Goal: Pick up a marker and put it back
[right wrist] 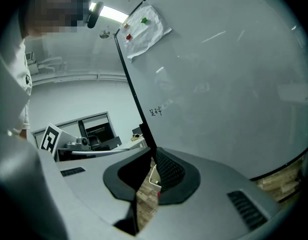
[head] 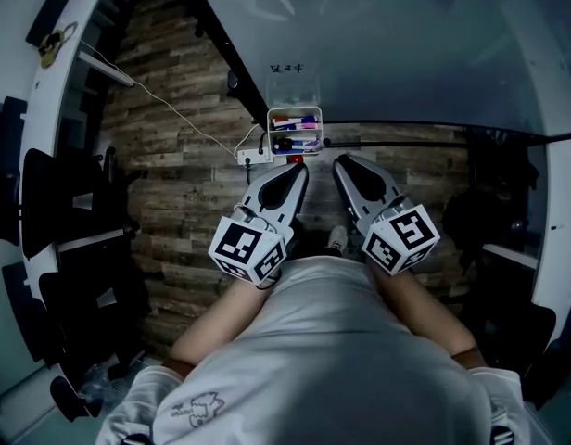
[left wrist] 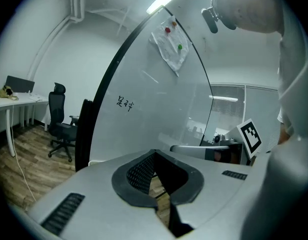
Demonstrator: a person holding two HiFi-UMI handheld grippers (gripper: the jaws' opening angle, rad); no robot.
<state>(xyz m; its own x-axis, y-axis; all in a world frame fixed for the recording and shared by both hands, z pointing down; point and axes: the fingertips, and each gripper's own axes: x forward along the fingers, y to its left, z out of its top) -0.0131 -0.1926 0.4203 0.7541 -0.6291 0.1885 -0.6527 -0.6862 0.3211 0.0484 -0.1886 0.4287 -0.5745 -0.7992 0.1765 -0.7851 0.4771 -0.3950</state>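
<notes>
My left hand-held gripper has its jaws drawn together at the tips, with nothing between them. The right hand-held gripper is the same, closed and empty. Side by side, both point at the white tray on the lower edge of the whiteboard, their tips just beside it. The markers lie in that tray, none of them gripped. Beyond is a wooden floor, and an office chair stands off to the left.
</notes>
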